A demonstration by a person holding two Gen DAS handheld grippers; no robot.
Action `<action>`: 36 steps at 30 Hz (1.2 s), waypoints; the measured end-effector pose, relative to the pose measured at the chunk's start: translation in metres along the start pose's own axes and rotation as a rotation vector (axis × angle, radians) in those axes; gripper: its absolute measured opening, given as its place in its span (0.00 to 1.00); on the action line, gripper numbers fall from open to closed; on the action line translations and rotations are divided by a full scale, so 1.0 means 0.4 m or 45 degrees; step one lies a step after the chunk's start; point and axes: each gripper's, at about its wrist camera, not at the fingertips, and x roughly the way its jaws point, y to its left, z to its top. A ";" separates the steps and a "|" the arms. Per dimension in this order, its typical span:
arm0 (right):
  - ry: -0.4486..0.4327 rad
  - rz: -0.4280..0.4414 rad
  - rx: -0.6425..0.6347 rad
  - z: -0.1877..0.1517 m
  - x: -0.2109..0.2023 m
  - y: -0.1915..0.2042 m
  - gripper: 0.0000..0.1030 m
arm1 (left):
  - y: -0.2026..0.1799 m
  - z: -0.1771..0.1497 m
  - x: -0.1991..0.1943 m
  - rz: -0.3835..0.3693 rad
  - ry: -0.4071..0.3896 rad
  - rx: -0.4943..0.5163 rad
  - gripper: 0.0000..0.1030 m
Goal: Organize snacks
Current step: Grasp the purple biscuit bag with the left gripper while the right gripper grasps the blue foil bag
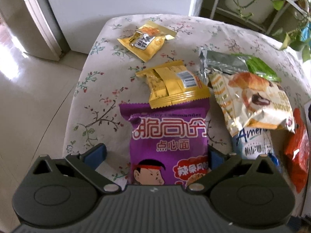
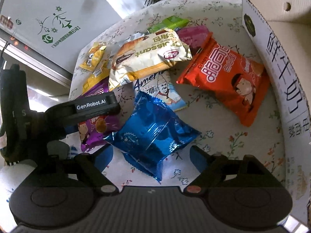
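Observation:
Several snack packets lie on a floral tablecloth [image 1: 101,97]. My left gripper [image 1: 157,153] is open around the near end of a purple noodle packet [image 1: 167,136], its blue pads on either side; the packet also shows in the right wrist view [image 2: 97,128]. My right gripper [image 2: 151,159] is open around the near corner of a blue foil packet [image 2: 153,136]. A croissant packet [image 2: 149,56], an orange noodle packet [image 2: 227,79], a white "Ameri" packet [image 2: 165,91] and yellow packets [image 1: 171,85] lie beyond.
A cardboard milk box [image 2: 278,62] stands at the table's right. A white appliance [image 1: 116,9] stands behind the table, plants [image 1: 272,3] at the back right. The left gripper's body [image 2: 58,114] reaches in at the left of the right wrist view.

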 end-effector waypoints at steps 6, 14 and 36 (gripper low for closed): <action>0.012 -0.015 0.040 0.006 0.022 0.007 0.88 | 0.012 -0.010 -0.008 -0.009 0.002 0.010 0.98; 0.013 -0.038 0.090 0.008 0.032 0.006 0.75 | 0.024 -0.034 -0.028 -0.023 -0.053 0.054 0.85; -0.043 0.013 -0.029 -0.001 -0.029 0.014 0.44 | 0.060 -0.138 -0.139 -0.073 -0.176 0.015 0.70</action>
